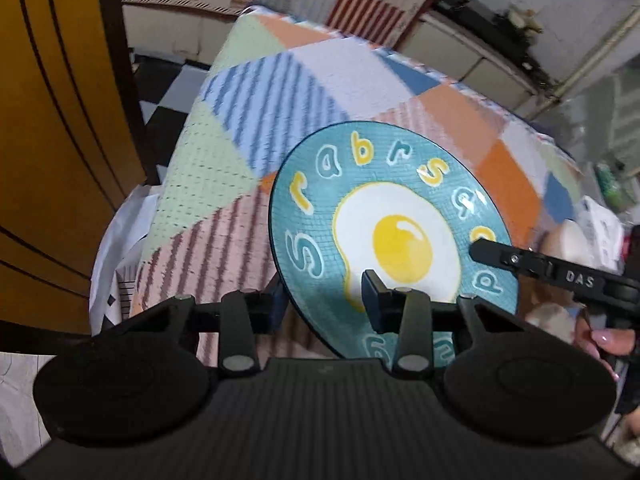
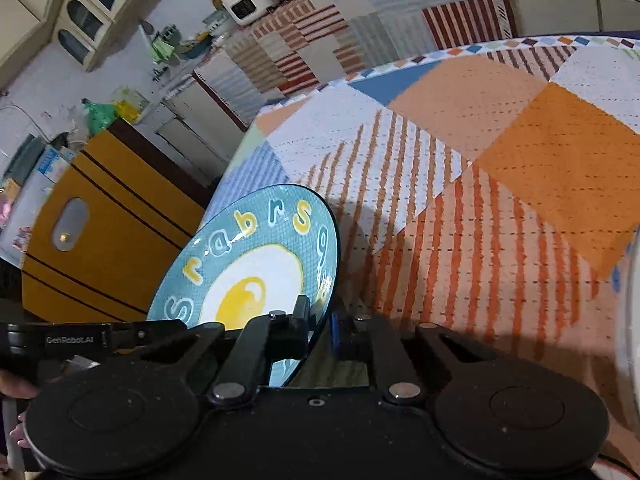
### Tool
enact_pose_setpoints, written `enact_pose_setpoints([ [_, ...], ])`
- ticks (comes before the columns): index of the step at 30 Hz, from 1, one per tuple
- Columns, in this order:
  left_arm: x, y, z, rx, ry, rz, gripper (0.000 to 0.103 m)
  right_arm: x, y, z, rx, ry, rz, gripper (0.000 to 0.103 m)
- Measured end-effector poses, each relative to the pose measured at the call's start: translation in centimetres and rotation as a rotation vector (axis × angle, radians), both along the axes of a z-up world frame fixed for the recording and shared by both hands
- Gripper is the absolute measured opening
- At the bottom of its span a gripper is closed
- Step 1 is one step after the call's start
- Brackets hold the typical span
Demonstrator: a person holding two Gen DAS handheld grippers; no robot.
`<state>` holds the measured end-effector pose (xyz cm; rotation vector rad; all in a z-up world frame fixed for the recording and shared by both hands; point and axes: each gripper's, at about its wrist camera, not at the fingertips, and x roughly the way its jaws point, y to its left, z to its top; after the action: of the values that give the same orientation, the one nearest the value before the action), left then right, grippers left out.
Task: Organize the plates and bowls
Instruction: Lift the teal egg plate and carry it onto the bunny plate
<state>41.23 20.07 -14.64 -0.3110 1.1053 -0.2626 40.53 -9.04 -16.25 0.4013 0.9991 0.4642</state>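
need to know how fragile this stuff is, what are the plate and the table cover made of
Plate: looks like glazed ceramic, judging by the bright highlights on the printed egg and the thin hard rim; glossy melamine can't be ruled out.
Table cover: seems a soft quilted fabric, matte, with dotted stitch lines across its coloured patches.

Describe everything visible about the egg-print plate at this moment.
The plate is round, glossy, ceramic-looking, teal with a fried-egg picture ringed by white and yellow letters. It is tilted steeply above the patchwork tablecloth. The left gripper straddles its near rim; the right gripper is shut on the opposite rim.
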Motion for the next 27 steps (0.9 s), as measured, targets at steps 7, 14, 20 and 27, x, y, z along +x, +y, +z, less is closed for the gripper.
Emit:
enact_pose_setpoints([
  [7,-3.5,-1.4,4.1,-0.03,-0.019,-0.029,0.038,-3.2,-1.8,4.6,0.015,-0.078,0.029,0.014],
  [14,-8.0,-5.0,9.1,-0.007,-0.042,-0.073,0.038,-7.5,-4.4,10.3,0.003,-0.142,0.052,0.015],
  [20,-11.2,-8.3,10.5,-0.005,-0.029,-0.103,0.038,-11.8,-7.5,13.8,0.011,-0.182,0.037,0.015],
  [27,-13.6,-11.8,8.7,-0.047,0.044,-0.155,0.038,-16.3,-10.7,14.4,-0.003,-0.206,-0.009,0.015],
])
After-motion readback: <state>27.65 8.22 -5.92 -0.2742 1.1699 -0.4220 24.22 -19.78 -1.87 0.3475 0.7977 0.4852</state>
